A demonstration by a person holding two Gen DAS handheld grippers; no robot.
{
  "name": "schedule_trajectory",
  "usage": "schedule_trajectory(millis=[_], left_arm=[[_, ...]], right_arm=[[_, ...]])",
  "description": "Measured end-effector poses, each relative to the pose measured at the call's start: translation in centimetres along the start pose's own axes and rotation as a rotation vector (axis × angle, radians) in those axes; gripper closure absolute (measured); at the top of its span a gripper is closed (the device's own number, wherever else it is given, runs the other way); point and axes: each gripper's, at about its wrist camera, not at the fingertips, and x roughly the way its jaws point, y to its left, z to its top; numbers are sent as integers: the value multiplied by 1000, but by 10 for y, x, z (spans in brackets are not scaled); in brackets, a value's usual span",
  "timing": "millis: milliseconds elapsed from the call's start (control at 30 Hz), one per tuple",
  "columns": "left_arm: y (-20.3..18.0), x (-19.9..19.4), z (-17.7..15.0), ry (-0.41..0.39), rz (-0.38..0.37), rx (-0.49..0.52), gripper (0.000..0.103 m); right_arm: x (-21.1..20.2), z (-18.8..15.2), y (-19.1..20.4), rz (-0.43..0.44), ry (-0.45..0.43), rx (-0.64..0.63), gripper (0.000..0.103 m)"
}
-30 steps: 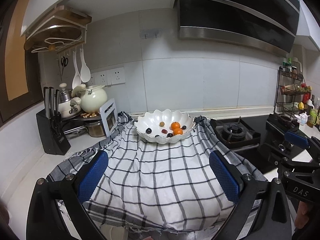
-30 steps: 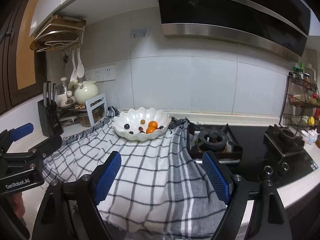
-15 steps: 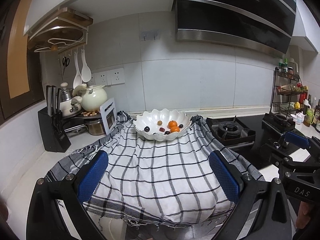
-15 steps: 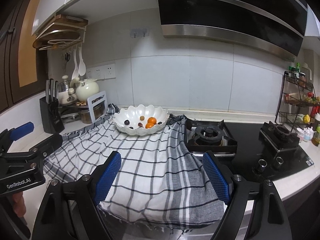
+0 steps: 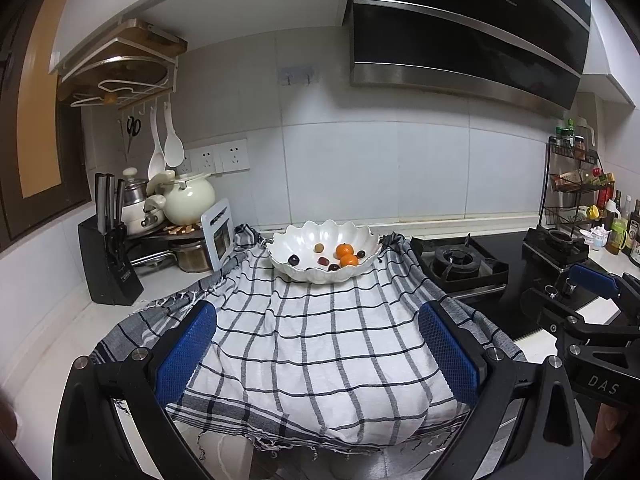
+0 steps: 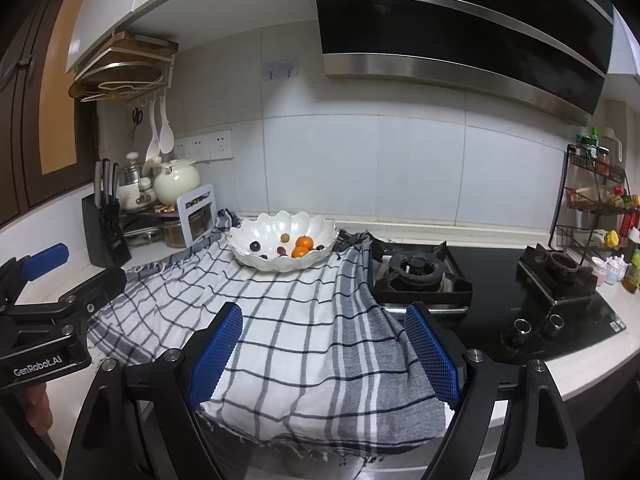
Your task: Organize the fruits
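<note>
A white scalloped bowl (image 5: 360,240) stands at the back of a checked cloth (image 5: 316,332) on the counter. It holds two oranges (image 5: 346,255), several dark grapes (image 5: 294,260) and a pale round fruit (image 5: 319,247). The bowl (image 6: 260,232) and oranges (image 6: 302,246) also show in the right wrist view. My left gripper (image 5: 316,354) is open and empty over the cloth's near edge. My right gripper (image 6: 322,356) is open and empty, to the right of the left one, well short of the bowl.
A knife block (image 5: 108,264), kettle (image 5: 188,200) and pots stand at the left. A gas hob (image 6: 420,272) lies right of the cloth. A spice rack (image 6: 596,208) stands at the far right. The cloth hangs over the counter's front edge.
Both grippers have drawn back from the bowl and risen a little; the bowl looks smaller and the cloth's front hem now shows. Both stay open.
</note>
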Motion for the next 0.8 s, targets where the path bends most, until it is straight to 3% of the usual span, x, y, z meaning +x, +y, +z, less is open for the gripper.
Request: schedule_trajectory(millis=[800], left_arm=[[-2,3,2,8,0,0,0]], right_arm=[[2,2,-2,5,0,1,19]])
